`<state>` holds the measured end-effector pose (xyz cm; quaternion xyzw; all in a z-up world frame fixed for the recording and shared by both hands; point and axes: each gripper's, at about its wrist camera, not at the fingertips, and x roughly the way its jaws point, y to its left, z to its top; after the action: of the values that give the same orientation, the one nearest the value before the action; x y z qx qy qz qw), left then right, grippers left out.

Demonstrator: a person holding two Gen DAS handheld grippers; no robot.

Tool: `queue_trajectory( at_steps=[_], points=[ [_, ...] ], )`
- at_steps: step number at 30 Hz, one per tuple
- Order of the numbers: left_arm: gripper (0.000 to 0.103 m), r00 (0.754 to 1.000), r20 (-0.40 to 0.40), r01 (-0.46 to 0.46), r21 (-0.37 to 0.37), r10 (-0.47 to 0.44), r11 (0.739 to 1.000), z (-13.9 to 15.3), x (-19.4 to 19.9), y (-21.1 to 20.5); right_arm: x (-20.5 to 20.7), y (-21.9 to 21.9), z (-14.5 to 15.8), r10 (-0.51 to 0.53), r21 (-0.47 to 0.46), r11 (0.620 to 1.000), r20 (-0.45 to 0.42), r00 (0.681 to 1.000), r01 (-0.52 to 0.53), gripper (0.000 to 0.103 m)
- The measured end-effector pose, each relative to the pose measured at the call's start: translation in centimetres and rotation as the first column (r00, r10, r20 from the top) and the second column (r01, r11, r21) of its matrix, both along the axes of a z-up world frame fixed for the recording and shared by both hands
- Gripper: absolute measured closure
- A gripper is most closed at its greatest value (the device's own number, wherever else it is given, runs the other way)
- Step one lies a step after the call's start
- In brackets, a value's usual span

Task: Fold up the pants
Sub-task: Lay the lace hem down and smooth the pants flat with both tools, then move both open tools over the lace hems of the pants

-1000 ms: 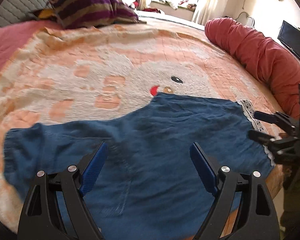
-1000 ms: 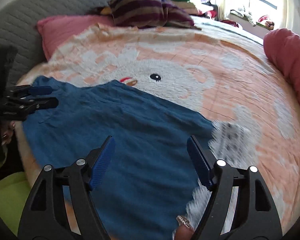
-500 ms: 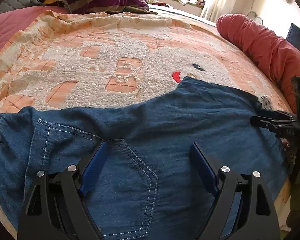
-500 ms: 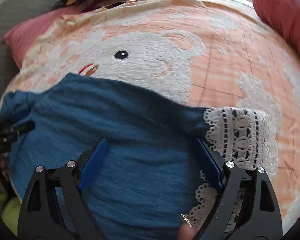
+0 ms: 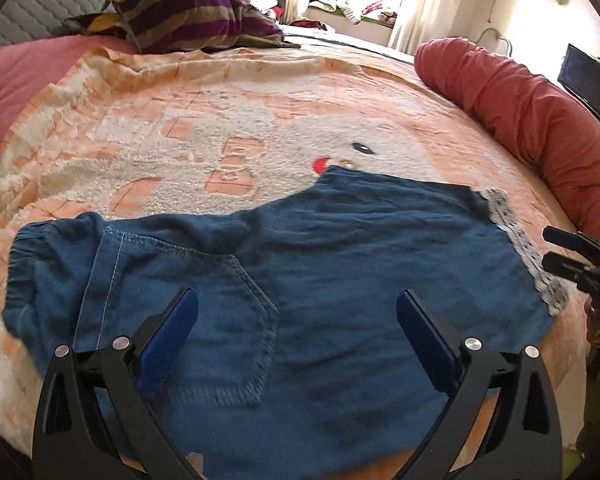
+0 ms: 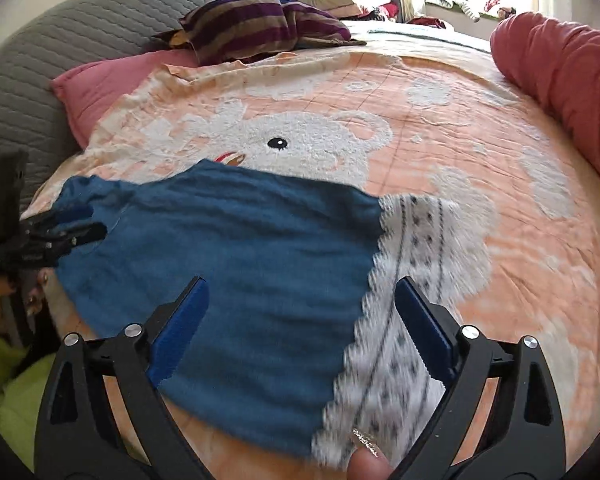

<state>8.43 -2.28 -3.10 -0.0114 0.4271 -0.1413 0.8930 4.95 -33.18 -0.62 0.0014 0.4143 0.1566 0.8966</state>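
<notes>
Blue denim pants [image 5: 300,280] with a back pocket and a white lace hem [image 5: 524,248] lie flat near the bed's front edge. They also show in the right wrist view [image 6: 240,260], lace hem [image 6: 412,280] to the right. My left gripper [image 5: 296,332] is open and empty, above the waist and pocket end. My right gripper [image 6: 300,320] is open and empty, above the hem end. Each gripper shows at the other view's edge, the right one [image 5: 572,256] beside the hem and the left one [image 6: 60,232] beside the waist.
The bed carries a peach blanket [image 5: 260,128] with a white bear pattern. A striped pillow [image 5: 188,20] and pink pillow [image 6: 100,84] lie at the back left. A red bolster [image 5: 532,112] runs along the right side. A grey headboard [image 6: 60,40] stands behind.
Both grippers have pulled back and up from the pants. More of the blanket and the whole garment are in view now. The pants lie as before.
</notes>
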Motion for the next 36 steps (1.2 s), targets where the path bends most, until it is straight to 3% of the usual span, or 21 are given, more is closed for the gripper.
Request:
queue_trajectory(
  at_steps=[5, 10, 16, 20, 25, 36],
  points=[
    [0.005, 0.999, 0.023, 0.028, 0.015, -0.029, 0.999, 0.7, -1.9, -1.3, -2.1, 1.1, -0.1, 0.045, -0.005, 0.999, 0.009, 0.999, -0.045, 0.015],
    [0.004, 0.998, 0.012, 0.066, 0.078, -0.067, 0.995, 0.2, -3.2, -2.8, -2.5, 3.3, -1.5, 0.095, 0.003, 0.995, -0.025, 0.995, -0.095, 0.015],
    [0.004, 0.995, -0.093, 0.05, 0.176, -0.034, 0.983, -3.0, -2.9, -2.5, -2.1, 3.3, -4.7, 0.085, -0.042, 0.995, -0.138, 0.987, -0.092, 0.015],
    [0.004, 0.995, -0.098, 0.048, 0.153, -0.033, 0.987, -3.2, -2.6, -2.0, -2.5, 3.0, -4.8, 0.091, -0.021, 0.995, -0.117, 0.989, -0.094, 0.015],
    [0.004, 0.996, -0.082, 0.037, 0.133, -0.026, 0.99, -2.7, -3.0, -1.9, -3.2, 1.0, -2.4, 0.072, 0.099, 0.993, -0.06, 0.996, -0.065, 0.015],
    [0.004, 0.996, 0.038, 0.081, 0.127, -0.086, 0.989, 2.1, -4.3, -4.9, -4.8, -5.2, 0.2, -0.094, 0.124, 0.988, 0.022, 0.995, 0.091, 0.014]
  ],
)
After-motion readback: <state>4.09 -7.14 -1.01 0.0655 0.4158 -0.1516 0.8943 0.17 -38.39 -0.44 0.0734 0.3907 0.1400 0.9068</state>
